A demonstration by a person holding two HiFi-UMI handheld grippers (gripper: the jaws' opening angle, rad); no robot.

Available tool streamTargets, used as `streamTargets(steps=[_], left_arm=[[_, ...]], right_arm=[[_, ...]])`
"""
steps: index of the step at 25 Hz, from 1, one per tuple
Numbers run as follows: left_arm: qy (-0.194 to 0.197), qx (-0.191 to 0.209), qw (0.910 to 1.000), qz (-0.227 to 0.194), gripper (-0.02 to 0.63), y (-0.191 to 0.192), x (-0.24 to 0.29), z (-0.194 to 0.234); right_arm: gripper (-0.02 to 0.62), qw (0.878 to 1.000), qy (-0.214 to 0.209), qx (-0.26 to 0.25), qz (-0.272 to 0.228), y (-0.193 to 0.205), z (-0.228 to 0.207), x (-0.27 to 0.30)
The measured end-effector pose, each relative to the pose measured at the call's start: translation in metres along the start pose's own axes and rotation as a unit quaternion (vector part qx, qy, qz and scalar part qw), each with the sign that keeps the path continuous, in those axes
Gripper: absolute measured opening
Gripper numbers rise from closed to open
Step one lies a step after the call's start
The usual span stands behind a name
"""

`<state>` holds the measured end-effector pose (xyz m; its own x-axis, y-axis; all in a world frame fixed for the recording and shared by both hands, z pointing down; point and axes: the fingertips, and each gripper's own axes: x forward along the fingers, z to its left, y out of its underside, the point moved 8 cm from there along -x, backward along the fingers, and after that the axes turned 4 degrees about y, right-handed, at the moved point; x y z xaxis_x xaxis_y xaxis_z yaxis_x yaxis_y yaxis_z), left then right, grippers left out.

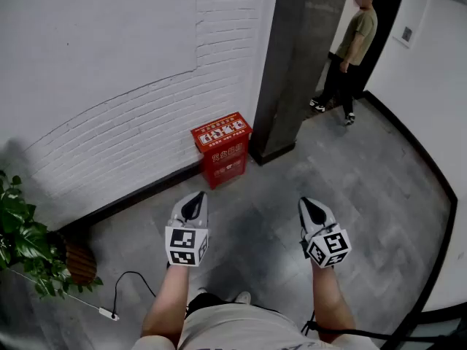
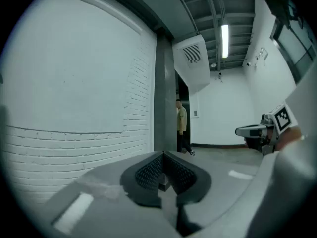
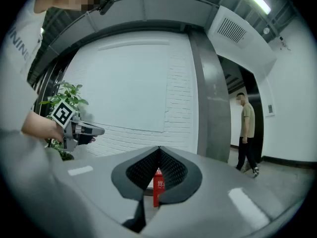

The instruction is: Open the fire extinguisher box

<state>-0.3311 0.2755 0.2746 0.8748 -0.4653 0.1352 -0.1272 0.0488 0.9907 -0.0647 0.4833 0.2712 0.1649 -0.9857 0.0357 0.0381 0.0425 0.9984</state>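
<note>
The red fire extinguisher box [image 1: 221,150] stands on the floor against the white brick wall, beside a dark pillar, with its lid down. Both grippers hang in the air well short of it. My left gripper [image 1: 193,206] points at the box from the near left, its jaws shut with nothing between them [image 2: 163,155]. My right gripper [image 1: 314,211] is held to the right at about the same distance, its tips together and empty [image 3: 159,150]. In the right gripper view a strip of the red box [image 3: 158,185] shows below the tips.
A person [image 1: 350,49] stands in the doorway beyond the dark pillar [image 1: 292,64]. A potted plant [image 1: 25,243] sits at the left wall, with a cable and power strip [image 1: 109,313] on the grey floor near it.
</note>
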Motion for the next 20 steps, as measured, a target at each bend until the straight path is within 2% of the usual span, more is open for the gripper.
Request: streamTargets(steps=[4,9,15,20], left_arm=[[0.002,0.002,1.0,0.007,0.003,-0.003,0.019,-0.004],[0.002,0.0,0.9999,0.012,0.003,-0.002,0.064,0.021],[-0.002,0.003,1.0,0.006,0.003,-0.005,0.156,0.078],[0.008,0.004,1.0,0.002,0.003,-0.021,0.227,0.134]], right_arm=[[0.006,1.0,-0.003,0.013,0.009,0.008,-0.017,0.011],[0.006,1.0,-0.013,0.018,0.013,0.017,-0.032,0.059],[0.006,1.0,-0.017,0.01,0.014,0.021,-0.067,0.16],[0.006,1.0,-0.017,0.001,0.001,-0.002,-0.089,0.254]])
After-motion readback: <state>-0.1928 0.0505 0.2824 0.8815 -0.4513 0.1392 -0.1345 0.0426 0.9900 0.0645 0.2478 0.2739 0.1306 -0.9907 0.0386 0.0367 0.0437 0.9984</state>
